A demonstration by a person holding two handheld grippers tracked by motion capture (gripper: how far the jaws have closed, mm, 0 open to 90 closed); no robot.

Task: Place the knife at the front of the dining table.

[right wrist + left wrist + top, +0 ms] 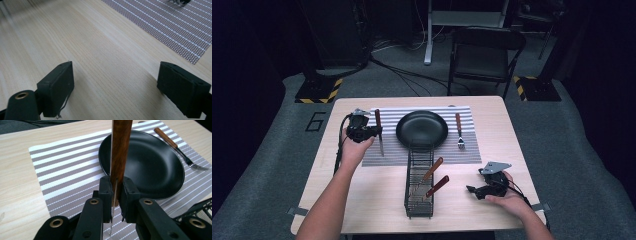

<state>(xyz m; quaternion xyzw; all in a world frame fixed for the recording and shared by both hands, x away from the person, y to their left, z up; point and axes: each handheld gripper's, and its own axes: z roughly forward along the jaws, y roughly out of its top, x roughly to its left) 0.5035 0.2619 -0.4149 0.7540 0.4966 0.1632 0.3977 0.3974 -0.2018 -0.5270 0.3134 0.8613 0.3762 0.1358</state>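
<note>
Pale wood is what we see first: a bench topped in light grain, carrying a place setting. We take the black plate as our landmark. Under it lies a grey and white striped placemat, reaching out to both sides of the plate. Just on the near side of the plate, touching its rim or close to it, stands a long black wire basket, its length running toward the person, with two wooden-handled utensils leaning in it. To the right of the plate a fork lies on the mat, tines toward the person.

To the left of the plate we find the knife, wooden handle pointing away from the person and blade toward them, its long axis running alongside the plate. The left tool is pinching it where handle meets blade, jaws pressed onto the knife. We cannot tell whether the blade tip touches the mat.

The right tool sits low over bare bench, well to the near right of the plate, its jaws spread wide and holding nothing.

We judge that the knife is being laid beside the plate; the left hand is the one on it.
</note>
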